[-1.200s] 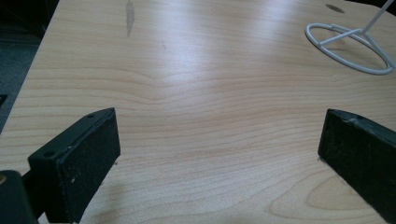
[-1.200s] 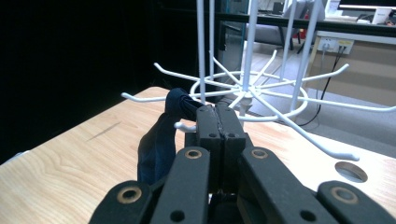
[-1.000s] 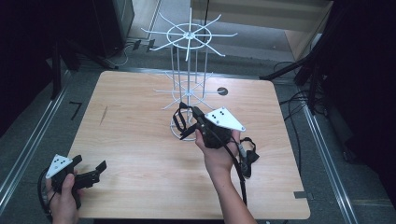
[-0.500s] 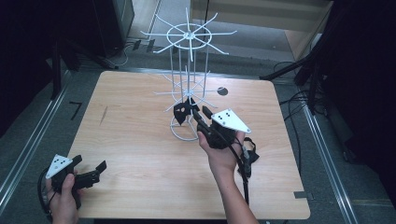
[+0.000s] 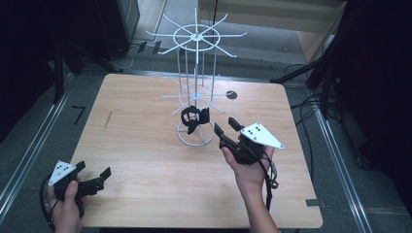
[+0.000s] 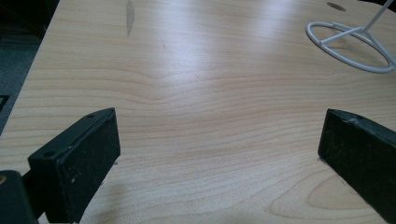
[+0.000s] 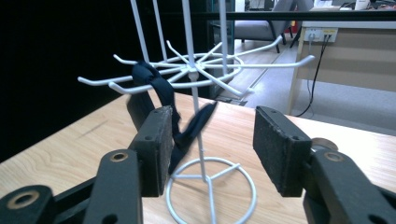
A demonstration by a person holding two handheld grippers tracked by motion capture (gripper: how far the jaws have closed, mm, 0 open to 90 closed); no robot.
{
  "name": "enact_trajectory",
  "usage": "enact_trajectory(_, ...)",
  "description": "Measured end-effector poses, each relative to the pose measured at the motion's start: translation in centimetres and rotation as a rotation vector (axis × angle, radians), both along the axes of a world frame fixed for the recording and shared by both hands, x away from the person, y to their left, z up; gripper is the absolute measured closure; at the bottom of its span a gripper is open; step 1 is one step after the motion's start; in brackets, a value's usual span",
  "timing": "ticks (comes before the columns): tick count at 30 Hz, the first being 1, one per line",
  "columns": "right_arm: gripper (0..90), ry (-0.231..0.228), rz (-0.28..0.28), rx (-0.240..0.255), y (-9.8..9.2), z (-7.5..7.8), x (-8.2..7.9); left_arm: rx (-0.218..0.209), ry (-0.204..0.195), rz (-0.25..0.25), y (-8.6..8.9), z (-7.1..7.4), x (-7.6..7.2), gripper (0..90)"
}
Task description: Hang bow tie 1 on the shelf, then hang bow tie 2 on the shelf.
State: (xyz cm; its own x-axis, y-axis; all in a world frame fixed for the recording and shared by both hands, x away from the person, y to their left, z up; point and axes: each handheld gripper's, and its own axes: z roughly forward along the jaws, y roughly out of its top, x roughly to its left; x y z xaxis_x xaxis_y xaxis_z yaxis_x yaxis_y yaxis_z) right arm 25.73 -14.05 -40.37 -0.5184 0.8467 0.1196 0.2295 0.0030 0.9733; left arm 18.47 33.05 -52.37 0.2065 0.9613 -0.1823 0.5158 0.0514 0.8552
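A white wire rack (image 5: 196, 36) with two rings of hooks stands mid-table on a round base (image 6: 350, 46). A black strap (image 5: 193, 118) hangs from a lower hook and dangles blurred in the right gripper view (image 7: 161, 93). My right gripper (image 5: 224, 124) sits just right of the rack base, apart from the strap. Its jaws have just been opening and nothing is between them (image 7: 212, 144). My left gripper (image 5: 93, 169) rests open at the table's front left corner, over bare wood (image 6: 219, 144).
The wooden table (image 5: 145, 145) has a dark round spot (image 5: 231, 95) behind the rack and a dark streak (image 5: 108, 119) at the left. Cables (image 5: 311, 104) lie on the floor at the right. A light desk (image 7: 345, 51) stands beyond the table.
My right gripper has let go of the black strap, opened, and pulled back to the right and toward the person. The strap now hangs on the lower hook. The left gripper has kept still.
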Motion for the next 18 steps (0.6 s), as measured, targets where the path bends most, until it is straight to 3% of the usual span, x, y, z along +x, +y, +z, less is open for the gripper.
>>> enact_trajectory(8, 46.5, -0.003, -0.034, -0.018, -2.8, -0.7, -0.7, 0.002, -0.003, 0.000, 0.0, 0.0, 0.0, 0.0)
enact_trajectory(18, 46.9, 0.032, -0.119, -0.004, -6.3, -2.3, -0.8, 0.004, -0.001, 0.001, 0.0, 0.0, 0.0, 0.0)
